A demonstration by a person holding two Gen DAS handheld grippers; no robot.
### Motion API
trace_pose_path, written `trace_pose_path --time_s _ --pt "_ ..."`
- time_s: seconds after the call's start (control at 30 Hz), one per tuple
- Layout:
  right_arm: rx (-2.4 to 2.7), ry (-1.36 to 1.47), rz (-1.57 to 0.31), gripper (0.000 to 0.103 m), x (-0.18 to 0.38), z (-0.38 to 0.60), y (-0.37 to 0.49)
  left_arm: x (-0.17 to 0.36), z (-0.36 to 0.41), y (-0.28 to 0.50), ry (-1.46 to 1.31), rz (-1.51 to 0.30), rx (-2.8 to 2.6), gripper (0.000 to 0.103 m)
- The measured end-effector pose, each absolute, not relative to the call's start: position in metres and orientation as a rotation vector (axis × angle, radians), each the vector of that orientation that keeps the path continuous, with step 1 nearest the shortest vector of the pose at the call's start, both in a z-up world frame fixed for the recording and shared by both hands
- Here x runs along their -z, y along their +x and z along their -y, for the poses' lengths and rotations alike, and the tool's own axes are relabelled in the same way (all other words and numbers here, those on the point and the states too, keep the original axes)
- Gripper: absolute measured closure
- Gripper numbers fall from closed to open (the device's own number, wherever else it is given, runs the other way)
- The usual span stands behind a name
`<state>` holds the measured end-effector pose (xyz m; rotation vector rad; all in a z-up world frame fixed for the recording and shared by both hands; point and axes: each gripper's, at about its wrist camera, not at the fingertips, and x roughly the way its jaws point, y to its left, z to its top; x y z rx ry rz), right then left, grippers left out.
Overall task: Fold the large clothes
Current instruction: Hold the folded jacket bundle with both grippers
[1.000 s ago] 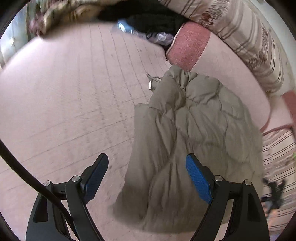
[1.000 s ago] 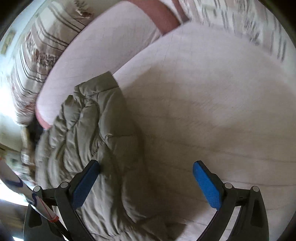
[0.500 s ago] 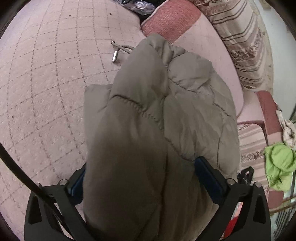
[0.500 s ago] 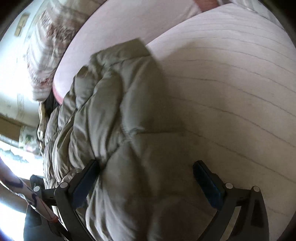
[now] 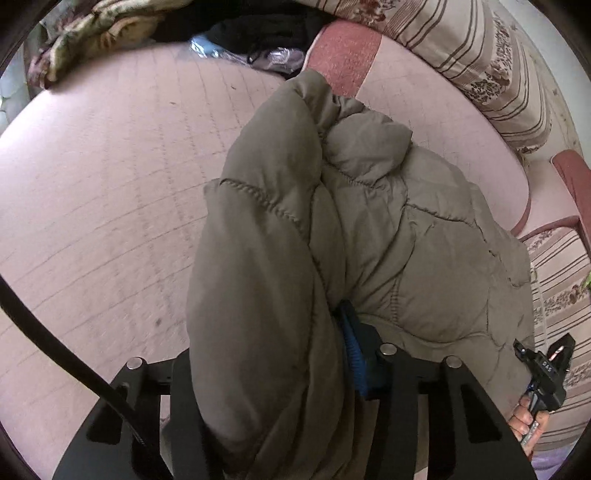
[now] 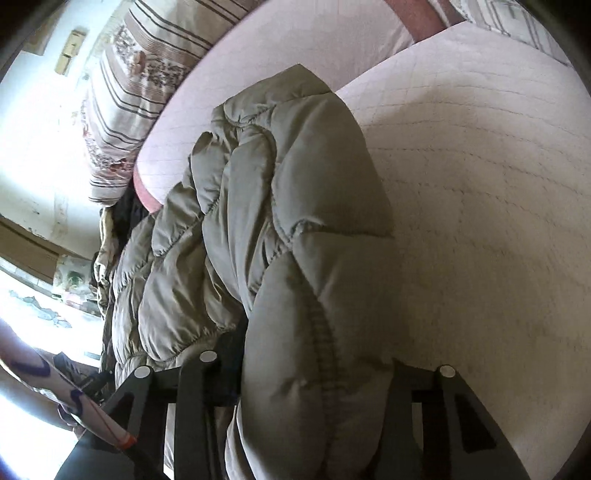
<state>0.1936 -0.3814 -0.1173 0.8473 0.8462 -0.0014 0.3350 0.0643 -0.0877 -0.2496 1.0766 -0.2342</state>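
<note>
A grey-olive quilted puffer jacket (image 5: 332,229) lies on the pink quilted bed cover (image 5: 110,177), its far end reaching the pink cushion. My left gripper (image 5: 273,362) is shut on a thick fold of the jacket's near edge; one blue pad (image 5: 352,350) shows against the fabric, the other is hidden. In the right wrist view the same jacket (image 6: 280,236) fills the middle, and my right gripper (image 6: 306,384) is shut on its other near edge, pads buried in the fabric. The right gripper also shows in the left wrist view (image 5: 543,373), in a hand.
Striped floral cushions (image 5: 491,66) line the far side. A pink bolster (image 5: 343,55), dark clothes (image 5: 258,29) and a plastic bag (image 5: 273,57) lie at the bed's far end. A patterned blanket (image 5: 85,40) sits at far left. Bed cover extends right of the jacket (image 6: 480,192).
Both grippers went from open around the jacket's near edge to shut on it. The jacket's near edge has bunched up between the fingers and lifted slightly.
</note>
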Motion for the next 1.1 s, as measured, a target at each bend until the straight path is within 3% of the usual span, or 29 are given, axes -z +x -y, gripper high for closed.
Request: trace_pose_path --time_s 0.23,0.57,0.9,1.1 --pt "0.0 0.834 -0.811 0.06 0.114 0.367 0.169 0.087 -0.068 0.293 -0.133 -0.99 0.16 0.058" --pt "0.078 0.745 -0.823 0.061 0.101 0.348 0.174 0.086 -0.054 0.292 0.06 -0.935 0.084 0.059" --pt "0.082 0.703 -0.839 0.063 0.088 0.333 0.172 0.079 -0.059 0.282 0.101 -0.894 0.05 0.071" --pt "0.105 0.642 -0.839 0.063 0.082 0.322 0.173 0.08 -0.049 0.276 0.183 -0.859 0.015 0.072"
